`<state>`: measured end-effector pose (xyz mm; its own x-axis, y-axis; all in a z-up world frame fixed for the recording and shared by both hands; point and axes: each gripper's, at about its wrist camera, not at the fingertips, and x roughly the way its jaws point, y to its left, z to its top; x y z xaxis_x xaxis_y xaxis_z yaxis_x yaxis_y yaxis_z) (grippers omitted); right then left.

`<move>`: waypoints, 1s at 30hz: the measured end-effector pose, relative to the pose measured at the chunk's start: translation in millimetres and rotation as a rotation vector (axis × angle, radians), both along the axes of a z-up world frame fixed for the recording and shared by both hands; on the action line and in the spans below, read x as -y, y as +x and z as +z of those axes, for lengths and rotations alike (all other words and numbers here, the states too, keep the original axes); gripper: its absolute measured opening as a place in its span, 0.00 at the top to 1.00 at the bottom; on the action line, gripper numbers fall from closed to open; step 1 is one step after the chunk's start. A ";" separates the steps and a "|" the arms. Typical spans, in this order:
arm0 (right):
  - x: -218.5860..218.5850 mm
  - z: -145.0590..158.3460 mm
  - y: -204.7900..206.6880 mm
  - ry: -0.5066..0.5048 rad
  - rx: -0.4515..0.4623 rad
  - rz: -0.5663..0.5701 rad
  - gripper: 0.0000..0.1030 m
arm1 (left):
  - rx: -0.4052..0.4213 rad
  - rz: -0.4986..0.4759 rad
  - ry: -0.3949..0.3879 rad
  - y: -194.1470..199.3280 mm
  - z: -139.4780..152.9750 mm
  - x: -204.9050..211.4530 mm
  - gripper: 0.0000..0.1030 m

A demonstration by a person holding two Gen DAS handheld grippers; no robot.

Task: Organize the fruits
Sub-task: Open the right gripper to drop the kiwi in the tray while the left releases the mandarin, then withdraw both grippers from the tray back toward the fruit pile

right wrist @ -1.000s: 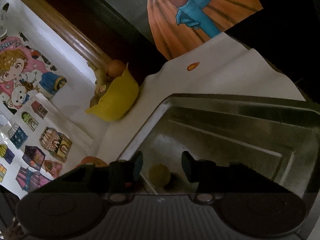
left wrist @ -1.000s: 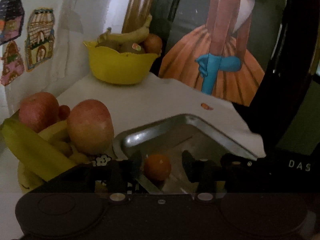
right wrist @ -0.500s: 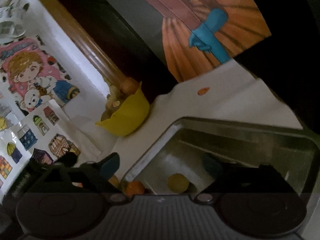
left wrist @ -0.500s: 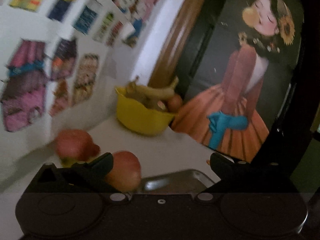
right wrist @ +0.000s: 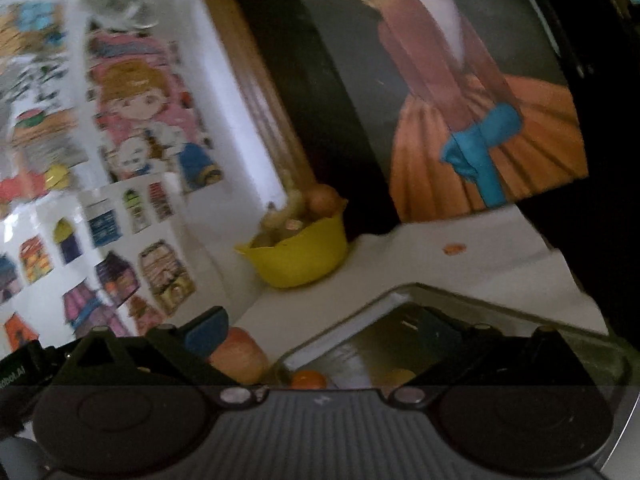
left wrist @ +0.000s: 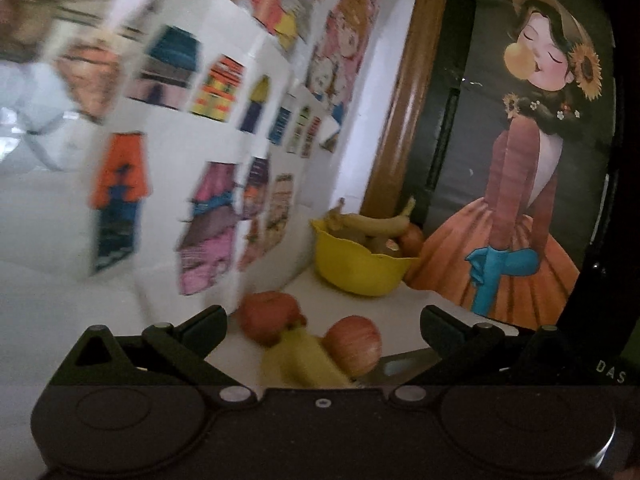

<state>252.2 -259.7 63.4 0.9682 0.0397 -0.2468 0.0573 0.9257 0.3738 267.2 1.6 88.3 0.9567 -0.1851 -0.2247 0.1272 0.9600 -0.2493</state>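
Fruit: both grippers empty, jaws just swung wide apart, nothing between them
Left gripper (left wrist: 322, 330): spread over the white counter (left wrist: 400, 300), a red apple (left wrist: 352, 344) and banana (left wrist: 304, 364) low between the fingers, blurred
Right gripper (right wrist: 320, 332): spread above the steel sink (right wrist: 520, 312); a small orange (right wrist: 308, 379) and a yellowish fruit (right wrist: 400, 376) lie in the basin
Handling: the orange looks round, firm and liable to roll, so pinch across its widest part; bananas likely bruise
Yellow bowl (right wrist: 304, 256): well back by the wall, already heaped with fruit, probably the destination
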 end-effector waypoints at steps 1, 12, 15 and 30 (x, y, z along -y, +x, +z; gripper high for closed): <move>-6.8 2.1 -3.7 -0.032 0.008 0.002 0.00 | 0.003 0.006 0.005 -6.8 -0.1 -4.6 0.01; -64.7 12.0 -83.3 -0.286 0.075 -0.020 0.00 | 0.008 0.031 0.027 -72.4 -12.0 -41.4 0.01; -76.5 6.6 -99.2 -0.320 0.025 -0.017 0.00 | -0.008 0.033 0.044 -85.6 -20.6 -45.7 0.01; -112.4 -20.8 -122.2 -0.370 -0.121 0.066 0.00 | -0.152 0.061 0.124 -106.7 -58.5 -68.0 0.01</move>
<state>130.0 -147.3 42.6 0.9296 -0.0118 -0.3684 0.0160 0.9998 0.0085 160.5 69.6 29.7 0.9185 -0.0895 -0.3850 0.0377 0.9894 -0.1402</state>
